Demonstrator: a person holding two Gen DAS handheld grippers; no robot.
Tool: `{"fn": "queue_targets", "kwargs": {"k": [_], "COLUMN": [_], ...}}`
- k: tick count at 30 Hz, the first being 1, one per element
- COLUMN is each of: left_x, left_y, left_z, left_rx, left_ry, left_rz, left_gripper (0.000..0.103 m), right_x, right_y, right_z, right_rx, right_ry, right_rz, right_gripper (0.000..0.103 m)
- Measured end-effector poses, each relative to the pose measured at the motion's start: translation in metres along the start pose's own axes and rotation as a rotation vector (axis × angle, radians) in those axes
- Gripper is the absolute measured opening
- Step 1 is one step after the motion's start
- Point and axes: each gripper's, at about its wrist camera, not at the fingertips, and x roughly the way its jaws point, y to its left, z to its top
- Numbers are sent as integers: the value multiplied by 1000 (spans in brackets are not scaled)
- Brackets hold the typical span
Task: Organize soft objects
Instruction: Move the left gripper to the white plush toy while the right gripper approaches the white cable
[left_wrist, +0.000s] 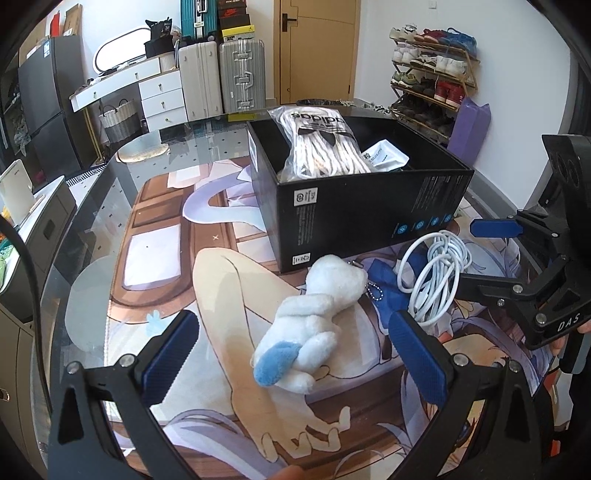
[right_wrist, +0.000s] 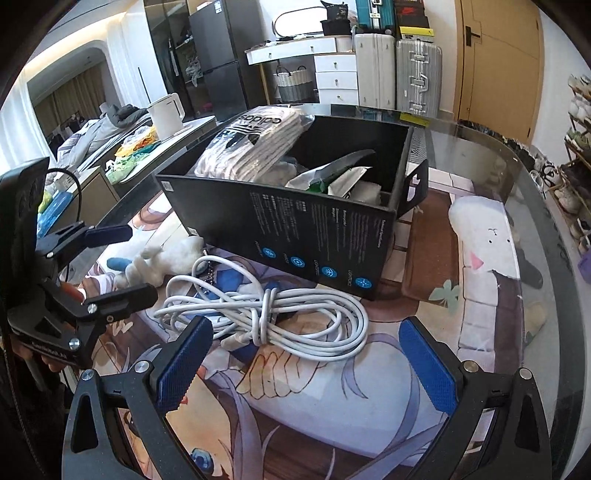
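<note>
A white plush toy with a blue tip lies on the printed mat in front of a black box. My left gripper is open around the toy's near end, not touching it. A coiled white cable lies to the toy's right. My right gripper is open just short of the cable. The box holds a bagged white adidas item and other packets. The toy also shows in the right wrist view. The right gripper shows in the left wrist view, open.
The glass table carries a printed mat. Suitcases, a white dresser, a door and a shoe rack stand behind. A counter with a white kettle is on the left.
</note>
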Motion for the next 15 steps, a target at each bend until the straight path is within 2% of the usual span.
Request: {"fn": "queue_targets", "kwargs": {"k": [6, 15], "left_x": [3, 8], "left_y": [0, 0], "left_z": [-2, -3], "left_rx": [4, 5], "left_ry": [10, 26], "left_rz": [-2, -1], "left_gripper": [103, 103], "right_x": [9, 17], "right_y": [0, 10], "right_z": [0, 5], "right_rx": [32, 27], "right_ry": [14, 14], "right_rz": [8, -23], "right_gripper": [102, 102]}}
